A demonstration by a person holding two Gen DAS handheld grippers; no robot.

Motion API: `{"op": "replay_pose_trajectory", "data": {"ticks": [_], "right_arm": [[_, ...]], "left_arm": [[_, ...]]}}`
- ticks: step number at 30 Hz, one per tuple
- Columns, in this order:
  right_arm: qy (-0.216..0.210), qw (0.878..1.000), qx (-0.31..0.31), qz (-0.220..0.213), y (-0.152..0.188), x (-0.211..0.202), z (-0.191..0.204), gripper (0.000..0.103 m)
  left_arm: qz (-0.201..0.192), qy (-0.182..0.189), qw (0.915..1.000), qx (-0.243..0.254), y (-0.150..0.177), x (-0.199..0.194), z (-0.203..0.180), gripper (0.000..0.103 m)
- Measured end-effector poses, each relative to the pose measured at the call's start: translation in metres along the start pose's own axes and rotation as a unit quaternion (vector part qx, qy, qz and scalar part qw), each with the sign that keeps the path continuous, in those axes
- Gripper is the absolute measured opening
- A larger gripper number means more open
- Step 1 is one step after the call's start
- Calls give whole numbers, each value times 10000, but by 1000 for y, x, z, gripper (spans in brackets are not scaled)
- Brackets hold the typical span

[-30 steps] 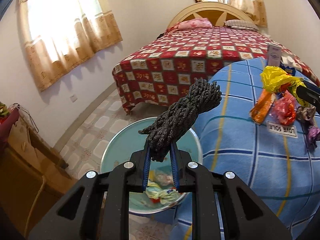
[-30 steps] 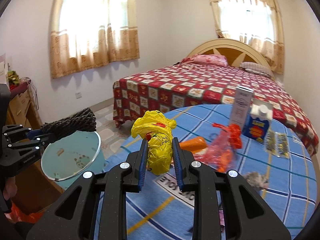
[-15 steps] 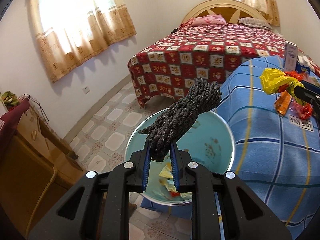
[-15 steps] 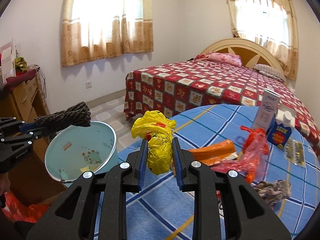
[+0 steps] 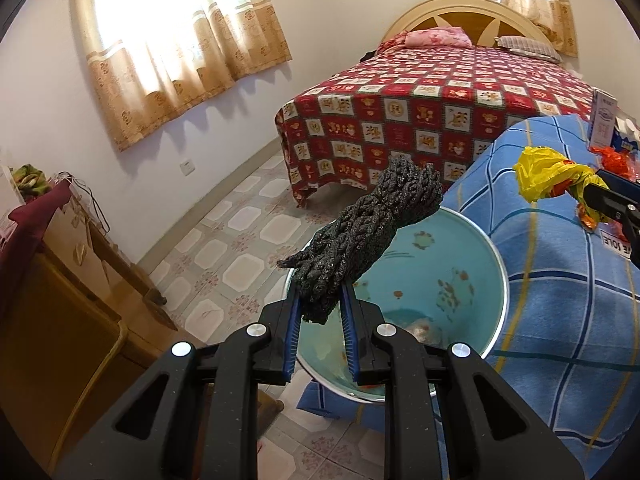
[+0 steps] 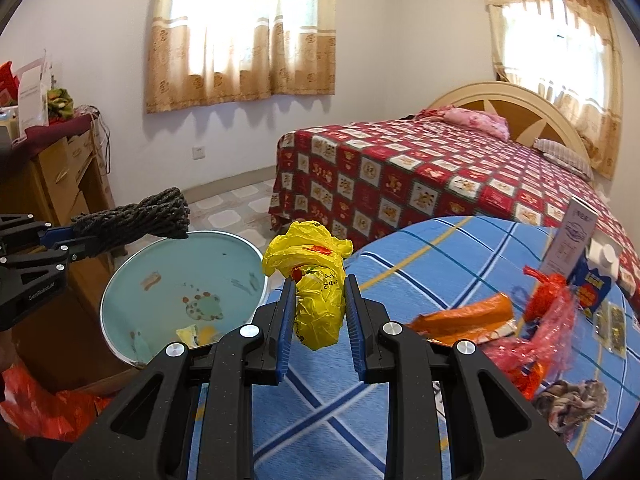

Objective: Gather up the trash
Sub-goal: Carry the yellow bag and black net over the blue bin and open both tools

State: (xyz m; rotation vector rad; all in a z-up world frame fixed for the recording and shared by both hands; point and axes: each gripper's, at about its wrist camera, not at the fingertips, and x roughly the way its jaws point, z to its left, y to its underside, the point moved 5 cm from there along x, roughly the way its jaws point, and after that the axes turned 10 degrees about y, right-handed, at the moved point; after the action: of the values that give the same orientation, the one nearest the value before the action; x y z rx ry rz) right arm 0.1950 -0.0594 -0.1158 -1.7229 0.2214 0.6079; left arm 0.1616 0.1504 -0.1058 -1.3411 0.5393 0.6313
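Black rope bundle [image 5: 360, 236] clamped in left tongs [image 5: 320, 312] | yellow bag [image 6: 316, 292] clamped in right tongs [image 6: 318, 312] | risk: bundle overhangs bin [image 5: 440, 280] rim, could snag on release

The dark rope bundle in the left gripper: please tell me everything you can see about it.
The dark rope bundle is a thick hank of braided black-grey cord, rough and slightly glittery, folded on itself. The left gripper clamps its lower end between blue pads; the rest sticks out free, tilted upward. It hangs above the rim of the teal trash bin and touches only the pads.
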Motion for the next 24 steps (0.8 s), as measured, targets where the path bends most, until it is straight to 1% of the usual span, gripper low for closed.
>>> {"op": "replay_pose_trajectory", "data": {"ticks": [8,24], "right_arm": [[-120,9998,-152,29,-3,6,18,25],[-288,9990,-339,44,-7,11,37,25]], "left_arm": [[60,-86,9999,-57,4,3,11,19],[73,-244,9996,-125,8,3,23,19]]}}
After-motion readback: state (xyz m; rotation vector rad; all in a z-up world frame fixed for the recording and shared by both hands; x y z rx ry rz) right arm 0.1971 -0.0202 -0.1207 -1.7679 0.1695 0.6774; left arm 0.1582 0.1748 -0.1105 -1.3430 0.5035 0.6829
